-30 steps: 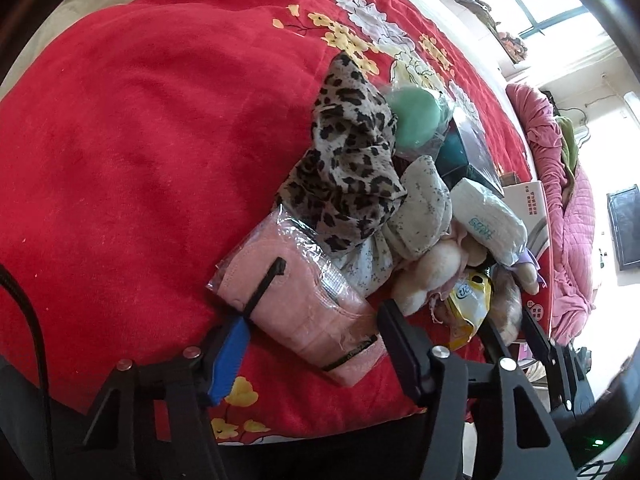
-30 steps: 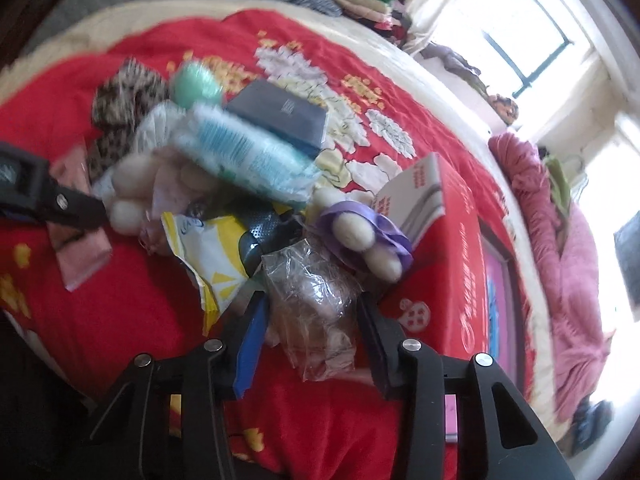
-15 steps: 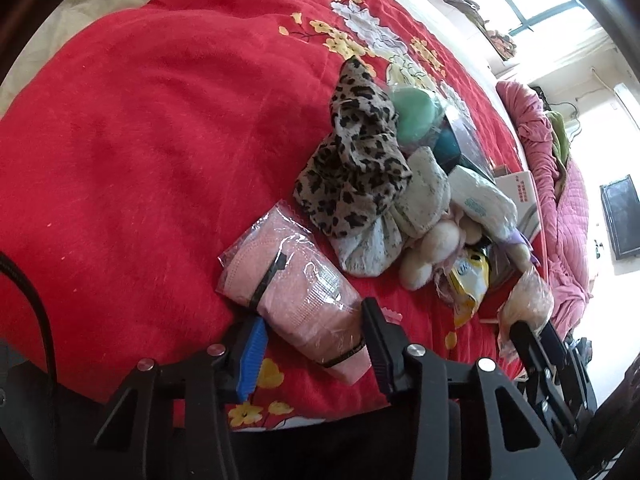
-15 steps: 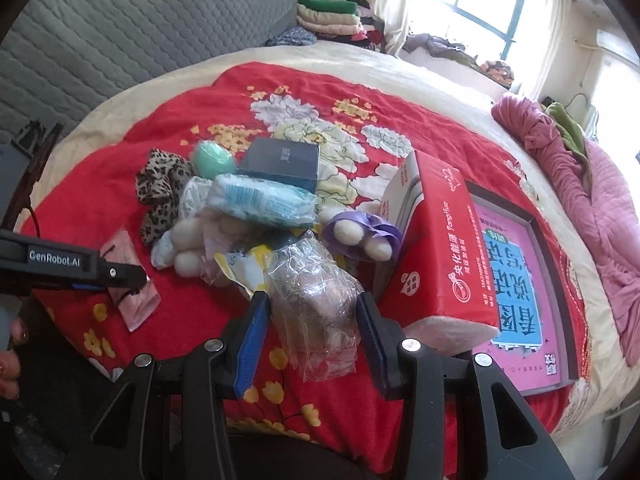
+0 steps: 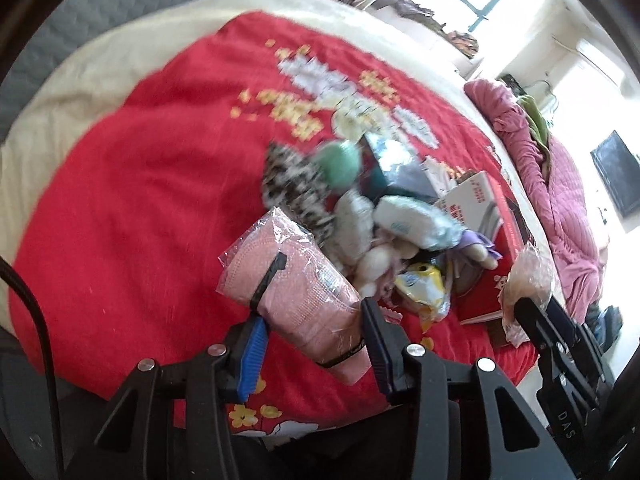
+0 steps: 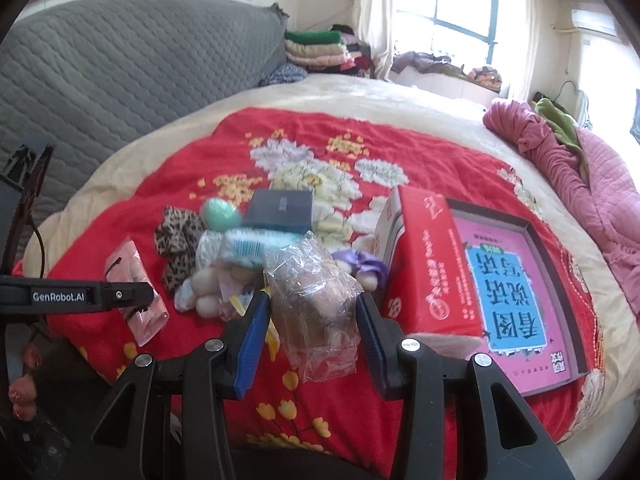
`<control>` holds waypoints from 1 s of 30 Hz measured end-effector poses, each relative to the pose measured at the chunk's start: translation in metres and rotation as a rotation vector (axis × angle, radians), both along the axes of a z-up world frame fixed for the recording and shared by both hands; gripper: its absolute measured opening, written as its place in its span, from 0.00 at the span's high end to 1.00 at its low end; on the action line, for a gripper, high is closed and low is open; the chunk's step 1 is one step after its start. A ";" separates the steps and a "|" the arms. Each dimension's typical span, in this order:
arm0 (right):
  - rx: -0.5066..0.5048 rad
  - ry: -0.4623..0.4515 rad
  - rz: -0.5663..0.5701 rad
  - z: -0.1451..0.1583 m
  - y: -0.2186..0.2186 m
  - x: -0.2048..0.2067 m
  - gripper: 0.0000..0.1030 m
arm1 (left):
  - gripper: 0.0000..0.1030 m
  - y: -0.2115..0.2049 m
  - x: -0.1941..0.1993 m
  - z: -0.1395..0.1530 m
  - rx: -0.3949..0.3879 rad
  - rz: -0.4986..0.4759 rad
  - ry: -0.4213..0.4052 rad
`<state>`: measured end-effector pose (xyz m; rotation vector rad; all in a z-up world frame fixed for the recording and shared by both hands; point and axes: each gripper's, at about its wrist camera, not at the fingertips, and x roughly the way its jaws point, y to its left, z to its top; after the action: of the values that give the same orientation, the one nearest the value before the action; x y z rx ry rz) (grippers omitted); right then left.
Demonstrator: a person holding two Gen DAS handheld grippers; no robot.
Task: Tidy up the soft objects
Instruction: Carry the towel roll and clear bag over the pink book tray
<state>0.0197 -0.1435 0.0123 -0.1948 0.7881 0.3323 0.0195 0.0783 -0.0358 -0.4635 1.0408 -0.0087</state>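
Observation:
My left gripper point(image 5: 312, 320) is shut on a pink knitted cloth in a clear pack point(image 5: 296, 276), held above the red blanket point(image 5: 120, 200). In the right wrist view this left gripper point(image 6: 120, 294) comes in from the left with the pink pack point(image 6: 136, 272). My right gripper point(image 6: 312, 300) is shut on a clear bag with a brownish soft thing inside point(image 6: 316, 296), lifted above the bed. Below lie a leopard-print cloth point(image 6: 176, 240), a green ball point(image 6: 220, 212), a white tissue pack point(image 6: 248, 248) and pale plush pieces point(image 6: 204, 280).
A dark blue box point(image 6: 280, 208) sits behind the pile. A red carton point(image 6: 424, 264) and a tray with a pink and blue board point(image 6: 508, 280) lie to the right. A pink quilt point(image 6: 592, 184) is heaped at the far right, a grey padded headboard point(image 6: 120, 72) at the back.
The left jaws have shut on the pink pack. Both grippers have risen, lifting the pink pack and the clear bag off the blanket, and both views now tilt up toward the room.

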 end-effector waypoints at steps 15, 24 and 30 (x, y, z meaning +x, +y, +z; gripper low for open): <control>0.072 -0.095 -0.143 0.036 -0.056 -0.004 0.56 | 0.56 -0.076 0.016 0.049 0.086 -0.155 -0.099; 0.074 -0.148 -0.265 0.051 -0.108 -0.007 0.56 | 0.56 -0.144 0.027 0.073 0.126 -0.277 -0.142; 0.074 -0.178 -0.348 0.059 -0.149 -0.004 0.56 | 0.56 -0.187 0.036 0.089 0.159 -0.354 -0.176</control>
<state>0.0154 -0.2921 0.0712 -0.0154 0.6183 0.0136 0.0553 -0.1085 0.0529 -0.1271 0.9301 -0.2754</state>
